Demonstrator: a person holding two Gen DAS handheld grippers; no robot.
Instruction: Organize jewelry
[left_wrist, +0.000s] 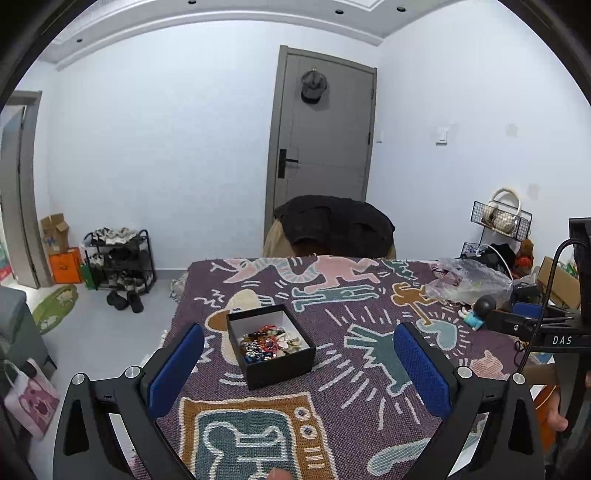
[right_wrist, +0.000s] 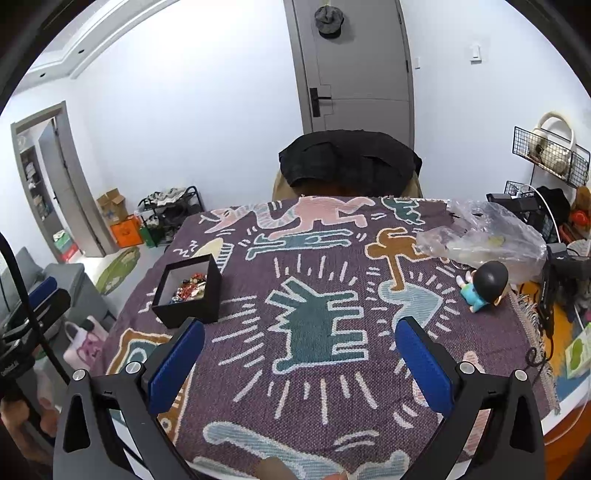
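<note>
We hold both tools above a table draped in a patterned woven blanket (right_wrist: 317, 258), and neither is carrying anything: the left gripper (left_wrist: 299, 350) has its blue pads spread wide, and the right gripper (right_wrist: 300, 347) is spread just as wide over bare cloth. The jewelry (left_wrist: 271, 341), a tangle of red, blue and pale beads and trinkets, lies heaped in an open black box (left_wrist: 271, 349) with a white lining, which stands squarely between our left pads at about 12 o'clock in the left wrist view; we judge that the left tool is lined up this way so it can reach into or steady the box. From the right wrist view the same box sits at about 10 o'clock, just beyond the left pad, so the right tool is held off to the side, likely waiting with room to work. We cannot tell single pieces apart in the heap, and tangled strands may come up together. Well apart from the box, near 2 o'clock in the right view, lie a crumpled clear plastic bag (right_wrist: 491, 236) and, just beside it, a small figurine (right_wrist: 482, 288) with a dark round head and a light blue body. Nothing lies between the grippers and the box. A chair with a black jacket (right_wrist: 349, 162) stands at the far edge, before a grey door (right_wrist: 356, 66).
</note>
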